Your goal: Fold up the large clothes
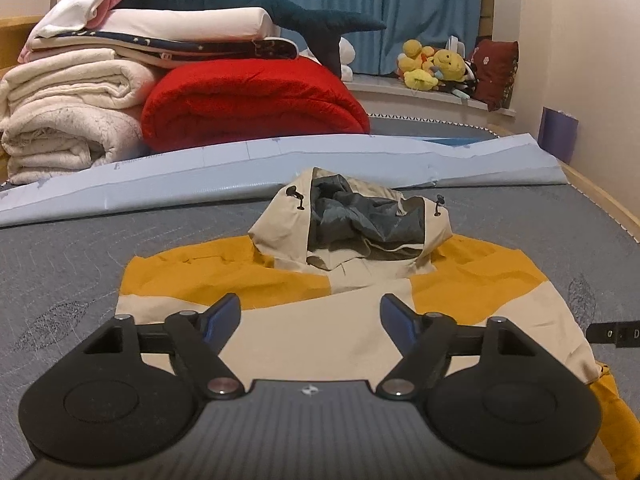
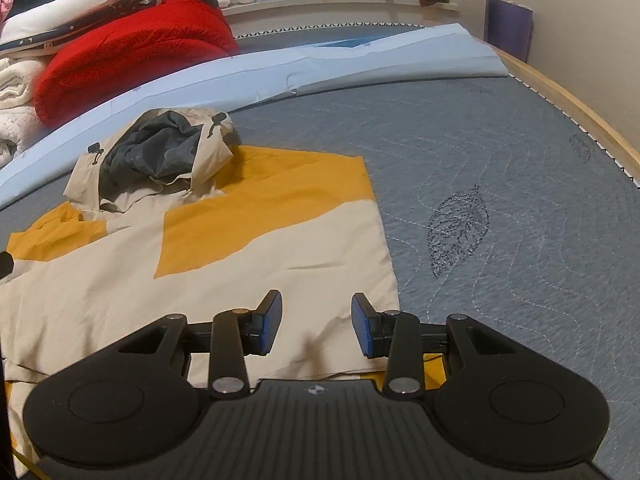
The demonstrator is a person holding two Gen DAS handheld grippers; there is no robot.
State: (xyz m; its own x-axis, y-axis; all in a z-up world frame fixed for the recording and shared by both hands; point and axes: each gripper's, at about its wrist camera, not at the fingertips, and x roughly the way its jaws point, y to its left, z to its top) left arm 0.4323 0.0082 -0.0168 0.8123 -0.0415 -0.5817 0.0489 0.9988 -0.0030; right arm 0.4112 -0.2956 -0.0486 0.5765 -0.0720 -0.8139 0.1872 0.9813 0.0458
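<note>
lying flat on the bed mattress (image 2: 500, 160), the jacket (image 1: 320, 332), a cream and mustard hooded one, with its long axis running away from both tools, hood (image 1: 352, 220) at the far end and hem nearest. already looking narrowed into a tidy rectangle, with a straight right edge showing in the right wrist view and a strip of mustard cloth peeking from beneath the near corner. hood sitting puffed up and crumpled, dark grey lining exposed, toggles dangling on each side. hovering over the near middle of the cream panel, the left tool (image 1: 310, 316), spread wide and holding nothing. hanging just over the near right corner, the right tool (image 2: 316, 326), likewise parted and empty, probably the nearer one for picking up that hem edge. likely calling next for lifting the hem toward the hood. beyond the hood, lying across the bed, a pale blue mat (image 1: 240, 172), then a red blanket (image 1: 256, 104) and stacked bedding (image 1: 68, 120).
</note>
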